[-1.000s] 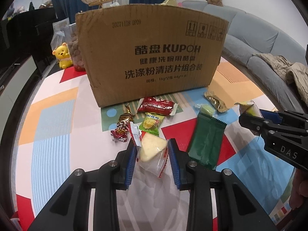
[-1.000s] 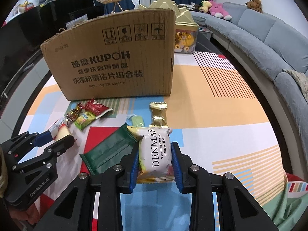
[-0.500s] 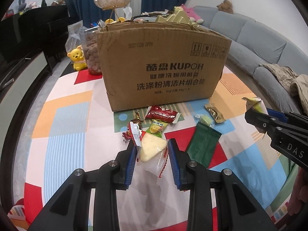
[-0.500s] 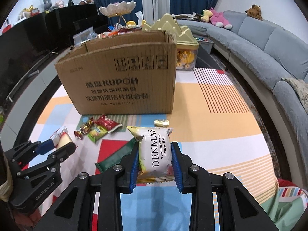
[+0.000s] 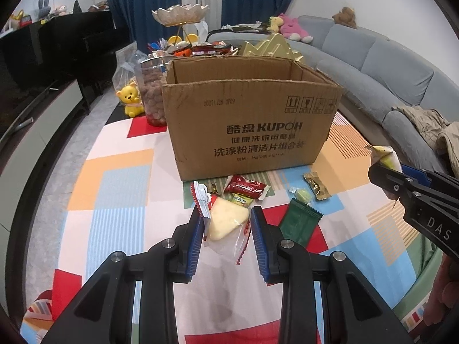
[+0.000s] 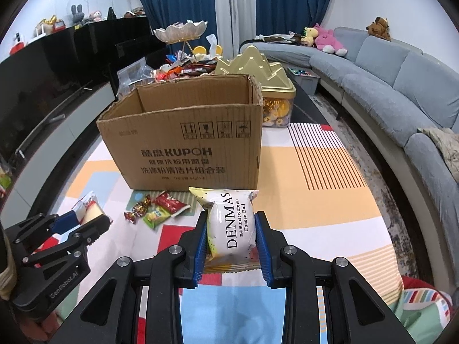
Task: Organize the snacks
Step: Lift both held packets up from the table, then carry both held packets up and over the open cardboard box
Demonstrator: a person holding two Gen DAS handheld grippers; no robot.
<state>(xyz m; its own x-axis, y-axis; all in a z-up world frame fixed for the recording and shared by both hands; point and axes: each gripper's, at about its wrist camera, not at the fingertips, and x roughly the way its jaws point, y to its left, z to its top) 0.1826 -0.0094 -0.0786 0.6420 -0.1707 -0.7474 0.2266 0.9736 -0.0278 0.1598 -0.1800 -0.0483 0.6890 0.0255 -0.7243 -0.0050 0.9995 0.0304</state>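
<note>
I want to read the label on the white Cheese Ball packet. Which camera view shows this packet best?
The right wrist view shows it best: the white DENMAS Cheese Ball packet faces the camera, clamped in the right gripper, its print readable. The left wrist view shows only its yellowish top corner sticking out above that gripper at the right edge.

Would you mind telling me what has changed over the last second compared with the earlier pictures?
Both grippers have risen: the cardboard box now shows its open top. The left gripper lifted the clear-wrapped yellow snack, the right gripper the DENMAS Cheese Ball pack. Both grips stayed shut; the box and the loose snacks on the mat stayed put.
</note>
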